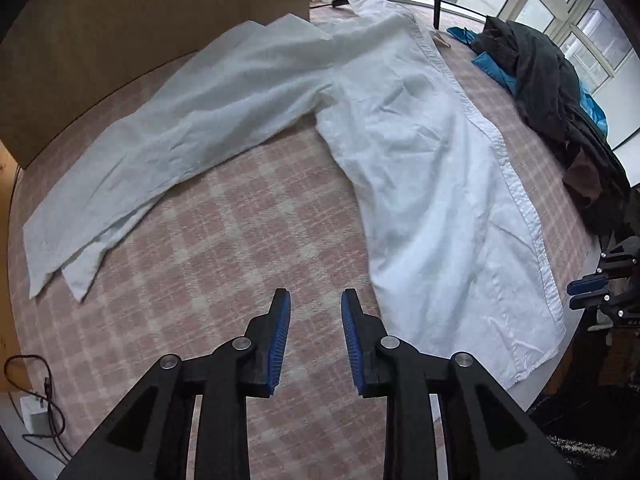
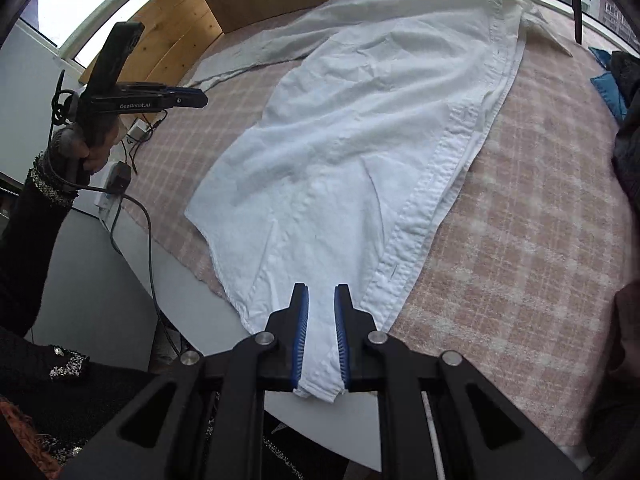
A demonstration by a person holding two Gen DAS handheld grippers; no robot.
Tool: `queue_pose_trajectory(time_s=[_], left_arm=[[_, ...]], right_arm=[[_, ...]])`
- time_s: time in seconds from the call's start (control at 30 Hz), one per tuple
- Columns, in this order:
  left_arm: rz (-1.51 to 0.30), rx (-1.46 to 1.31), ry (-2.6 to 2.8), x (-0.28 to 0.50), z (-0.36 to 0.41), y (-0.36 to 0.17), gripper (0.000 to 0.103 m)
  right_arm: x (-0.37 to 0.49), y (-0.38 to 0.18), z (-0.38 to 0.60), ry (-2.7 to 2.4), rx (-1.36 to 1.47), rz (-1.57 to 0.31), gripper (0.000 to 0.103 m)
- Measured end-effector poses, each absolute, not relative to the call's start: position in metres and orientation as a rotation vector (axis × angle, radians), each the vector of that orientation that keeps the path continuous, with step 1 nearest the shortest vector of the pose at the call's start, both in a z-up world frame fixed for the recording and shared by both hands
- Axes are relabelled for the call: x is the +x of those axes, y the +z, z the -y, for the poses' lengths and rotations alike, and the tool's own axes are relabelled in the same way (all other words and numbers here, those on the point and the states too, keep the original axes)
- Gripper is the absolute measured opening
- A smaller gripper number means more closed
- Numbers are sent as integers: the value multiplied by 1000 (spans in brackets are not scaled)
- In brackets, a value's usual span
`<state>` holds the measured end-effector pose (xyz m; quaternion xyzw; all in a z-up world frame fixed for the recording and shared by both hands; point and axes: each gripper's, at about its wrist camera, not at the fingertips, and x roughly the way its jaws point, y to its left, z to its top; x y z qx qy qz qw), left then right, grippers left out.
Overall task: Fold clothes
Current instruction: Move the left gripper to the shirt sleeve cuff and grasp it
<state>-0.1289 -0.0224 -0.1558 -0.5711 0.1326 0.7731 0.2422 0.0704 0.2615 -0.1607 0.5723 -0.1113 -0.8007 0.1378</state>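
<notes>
A pink checked cloth covers the tabletop, and across most of it lies the white shirt, already halved lengthwise: both button plackets run stacked along its right edge, and both sleeves stretch together out to the left, cuffs near the cloth's left border. The shirt's long axis runs from the collar, far off by the window, down to the hem at the near edge of the tabletop, where a corner of it hangs just over the rim. A heap of dark and blue clothes sits well apart on the right (not in play at this instant).

The right tool is the nearer one to the shirt: its fingers stand a narrow gap apart straddling the hem, with white fabric showing between the blue pads. Whether the pads actually pinch the fabric or only sit over it cannot be told from these views. The left tool hovers above bare checked cloth with its fingers parted and nothing between them; the shirt body lies just to its right and the sleeves ahead and to its left.

By this layout, the sleeves most likely still need laying over the body, and the left tool is better placed for that.
</notes>
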Motion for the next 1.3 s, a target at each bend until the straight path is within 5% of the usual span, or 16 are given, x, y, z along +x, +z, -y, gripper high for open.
queue_pose_trajectory(time_s=[0.2,0.4,0.6,0.77,0.97,1.17,1.3], left_arm=[[-362,-1555,2368,-182,129,-95,46],[-452,-1640,2402,-238,167,-133,54],[-537,-1730,2349,-280,186,-186,54],[-592,-1740,2282,-295,182,-210,54],[-516,-1762,2215,-306,178,-223,54],[-411,-1828,2189,-313,183,-238,58],[-403,-1847,2196,-314,185,-238,66]], right_arm=[[-23,-79,-263,-2530,1475,215,17],[-116,1,-265,-2724,1277,102,22],[-235,-67,-276,-2688,1477,58,22],[-319,-139,-293,-2529,1667,-211,22],[-367,-197,-296,-2272,1641,-539,25],[-383,-231,-287,-2026,1615,-667,42],[-383,-240,-290,-1971,1610,-671,44]])
